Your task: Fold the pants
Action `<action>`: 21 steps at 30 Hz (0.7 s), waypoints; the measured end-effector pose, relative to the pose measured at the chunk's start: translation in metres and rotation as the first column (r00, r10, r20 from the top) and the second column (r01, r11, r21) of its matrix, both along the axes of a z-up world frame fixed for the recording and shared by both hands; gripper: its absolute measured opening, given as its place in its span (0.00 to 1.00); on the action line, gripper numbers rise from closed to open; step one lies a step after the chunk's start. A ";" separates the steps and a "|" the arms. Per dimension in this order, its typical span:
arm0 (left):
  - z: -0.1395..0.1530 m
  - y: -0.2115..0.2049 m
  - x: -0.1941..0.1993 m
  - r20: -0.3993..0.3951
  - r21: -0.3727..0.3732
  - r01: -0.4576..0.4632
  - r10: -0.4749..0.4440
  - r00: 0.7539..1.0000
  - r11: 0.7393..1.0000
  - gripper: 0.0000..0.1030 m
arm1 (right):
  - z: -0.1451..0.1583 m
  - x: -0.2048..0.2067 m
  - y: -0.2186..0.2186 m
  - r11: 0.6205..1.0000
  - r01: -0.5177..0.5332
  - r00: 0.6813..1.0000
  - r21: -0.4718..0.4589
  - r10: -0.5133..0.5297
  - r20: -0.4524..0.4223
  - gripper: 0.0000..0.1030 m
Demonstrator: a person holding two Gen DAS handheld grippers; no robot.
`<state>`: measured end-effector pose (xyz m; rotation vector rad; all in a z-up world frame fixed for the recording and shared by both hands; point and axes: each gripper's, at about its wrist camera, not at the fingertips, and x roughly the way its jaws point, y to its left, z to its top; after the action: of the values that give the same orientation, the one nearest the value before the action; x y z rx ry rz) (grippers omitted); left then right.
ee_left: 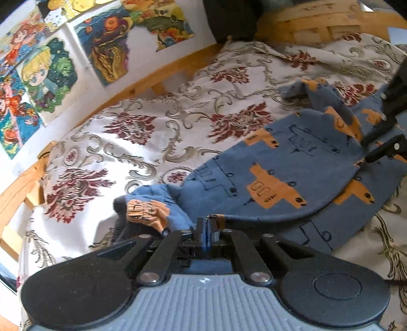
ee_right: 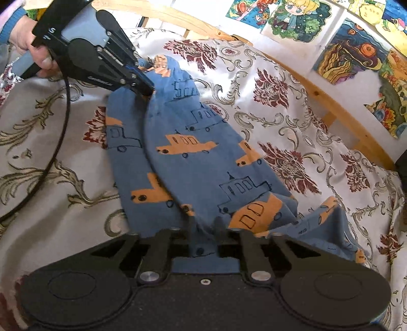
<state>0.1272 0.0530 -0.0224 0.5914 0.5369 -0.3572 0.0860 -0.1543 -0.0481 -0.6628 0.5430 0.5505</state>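
1. Left wrist view: the left gripper [ee_left: 207, 229] pinched a blue edge of the pants [ee_left: 277, 173], which lay across the bedspread [ee_left: 152, 127] toward the right gripper [ee_left: 366, 150].
2. Right wrist view: the right gripper [ee_right: 203, 229] was clamped on pants [ee_right: 203, 157] fabric; a hand [ee_right: 33, 48] held the left gripper [ee_right: 148, 87] at their far end.

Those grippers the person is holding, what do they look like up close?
Each gripper is matte black: two round discs at the base, linkage bars with silver rivets, narrow fingers. The left gripper has a grey-blue body, blue finger pads, small white lettering and a black cable trailing from it; its ribbed grey top shows in its own view. The right gripper looks all black. A blue cuff edged in pink covers the wrist.
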 end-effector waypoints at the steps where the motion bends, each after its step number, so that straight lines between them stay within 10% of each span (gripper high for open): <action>1: -0.002 0.001 0.001 -0.006 0.007 0.008 -0.008 1.000 1.000 0.09 | -0.001 0.000 -0.001 1.000 -0.004 1.000 -0.004 0.004 0.001 0.22; 4: -0.006 -0.001 -0.002 -0.004 0.039 0.037 -0.037 0.999 0.999 0.11 | -0.003 -0.001 0.000 0.999 -0.020 1.000 -0.029 0.020 0.011 0.32; 9: -0.013 -0.006 -0.009 0.030 0.123 0.080 -0.084 0.996 0.989 0.44 | -0.008 -0.008 0.003 0.995 -0.044 0.998 -0.090 0.048 0.047 0.38; 13: -0.022 -0.012 -0.011 0.083 0.234 0.091 -0.113 0.990 0.968 0.44 | -0.013 -0.009 0.007 0.986 -0.059 0.994 -0.155 0.073 0.083 0.39; 21: -0.038 -0.017 -0.011 0.209 0.391 0.061 -0.153 0.966 0.918 0.06 | -0.018 -0.004 0.014 0.976 -0.086 0.989 -0.199 0.108 0.102 0.05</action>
<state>0.1163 0.0362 -0.0603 1.0322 0.3447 -0.2821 0.0824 -0.1400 -0.0659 -0.9045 0.4636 0.5529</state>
